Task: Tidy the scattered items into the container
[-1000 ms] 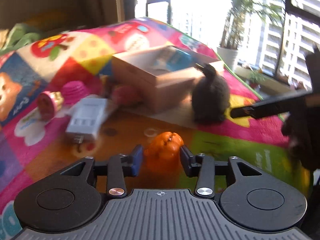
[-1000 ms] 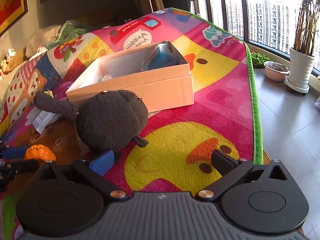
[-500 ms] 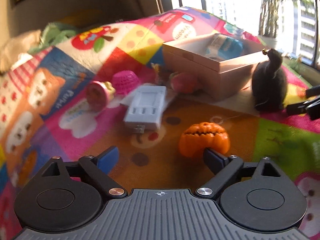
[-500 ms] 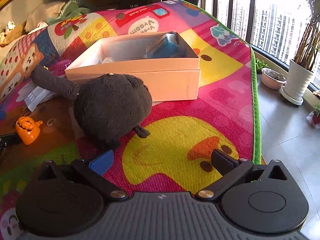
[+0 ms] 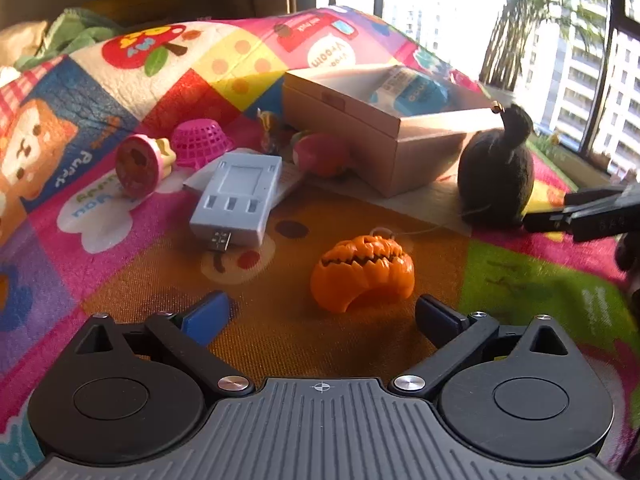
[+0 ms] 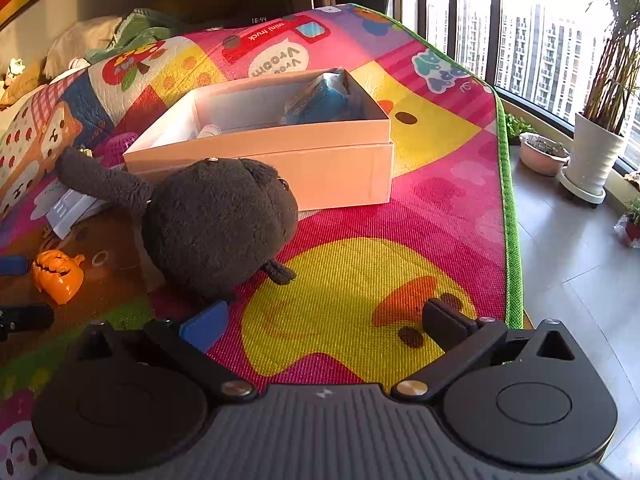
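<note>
An orange pumpkin toy (image 5: 362, 272) lies on the colourful play mat (image 5: 120, 240) just ahead of my left gripper (image 5: 322, 314). Its jaws are opening wide, and neither pad touches the pumpkin. The open cardboard box (image 5: 384, 152) stands further back with a blue packet (image 5: 416, 94) inside. A dark plush toy (image 5: 496, 172) sits beside the box. In the right wrist view the plush (image 6: 220, 224) stands just ahead of the left finger of my right gripper (image 6: 324, 320), which is open and empty. The box (image 6: 320, 168) is behind the plush, and the pumpkin (image 6: 58, 276) is at far left.
Left of the box lie a white charger (image 5: 236, 196), a pink mesh basket (image 5: 200, 144), a round pink stamp toy (image 5: 140, 162) and a pink-red ball (image 5: 320, 156). The mat's green edge (image 6: 510, 200) drops to grey floor with potted plants (image 6: 596, 152) by the window.
My left gripper has let go of the pumpkin and spread wide; the pumpkin now rests on the mat ahead of the fingers. The right gripper has stayed open and in place.
</note>
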`<state>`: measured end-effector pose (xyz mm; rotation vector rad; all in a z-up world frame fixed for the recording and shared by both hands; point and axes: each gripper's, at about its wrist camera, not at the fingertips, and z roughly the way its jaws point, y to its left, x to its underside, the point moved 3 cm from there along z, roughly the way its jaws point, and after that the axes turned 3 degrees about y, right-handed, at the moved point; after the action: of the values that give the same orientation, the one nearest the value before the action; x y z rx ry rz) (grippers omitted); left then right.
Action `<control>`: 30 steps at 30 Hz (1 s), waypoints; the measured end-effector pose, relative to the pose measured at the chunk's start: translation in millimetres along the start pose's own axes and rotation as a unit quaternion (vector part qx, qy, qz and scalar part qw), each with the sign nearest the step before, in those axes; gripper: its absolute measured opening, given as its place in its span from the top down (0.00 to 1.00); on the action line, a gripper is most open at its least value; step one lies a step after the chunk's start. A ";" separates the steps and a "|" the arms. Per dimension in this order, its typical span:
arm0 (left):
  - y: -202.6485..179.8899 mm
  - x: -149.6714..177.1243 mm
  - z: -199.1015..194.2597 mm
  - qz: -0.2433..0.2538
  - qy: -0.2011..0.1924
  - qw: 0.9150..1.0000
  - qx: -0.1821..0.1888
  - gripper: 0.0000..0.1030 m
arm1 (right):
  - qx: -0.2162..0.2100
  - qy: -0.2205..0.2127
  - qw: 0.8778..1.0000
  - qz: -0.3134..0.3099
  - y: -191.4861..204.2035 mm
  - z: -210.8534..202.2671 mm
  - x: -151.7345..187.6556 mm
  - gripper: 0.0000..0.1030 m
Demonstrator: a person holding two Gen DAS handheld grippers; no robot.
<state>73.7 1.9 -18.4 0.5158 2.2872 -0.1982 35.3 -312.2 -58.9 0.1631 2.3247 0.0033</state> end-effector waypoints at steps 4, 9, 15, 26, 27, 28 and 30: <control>1.5 -1.0 2.3 -0.007 0.001 1.000 0.002 0.00 | -0.011 0.002 1.000 -0.010 -2.6 -5.7 -2.1 0.00; 4.4 1.0 0.1 -0.023 -0.003 1.000 -0.018 0.00 | -0.031 -0.081 0.996 0.000 -16.2 -44.7 -38.6 0.15; 6.8 0.3 -0.3 -0.027 -0.001 0.999 -0.019 0.00 | 0.029 -0.134 0.990 0.025 -28.1 -19.3 -118.2 0.61; 24.6 4.2 -9.5 -0.089 -0.030 0.996 0.003 0.00 | -0.018 0.063 0.996 0.052 10.3 120.2 -205.4 0.60; 26.7 4.7 -10.6 -0.096 -0.033 0.995 0.007 0.00 | -0.021 0.072 0.995 0.058 13.9 122.8 -203.7 0.60; 28.0 5.0 -11.4 -0.100 -0.035 0.994 0.009 0.00 | -0.044 0.091 0.993 0.066 18.3 124.0 -201.5 0.60; 29.0 4.9 -11.9 -0.103 -0.037 0.994 0.012 0.00 | -0.099 0.119 0.983 0.095 19.6 119.4 -193.6 0.61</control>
<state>75.1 33.2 -13.3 0.2790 2.2667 -0.3418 255.7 -321.6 0.0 0.2967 2.5188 0.3664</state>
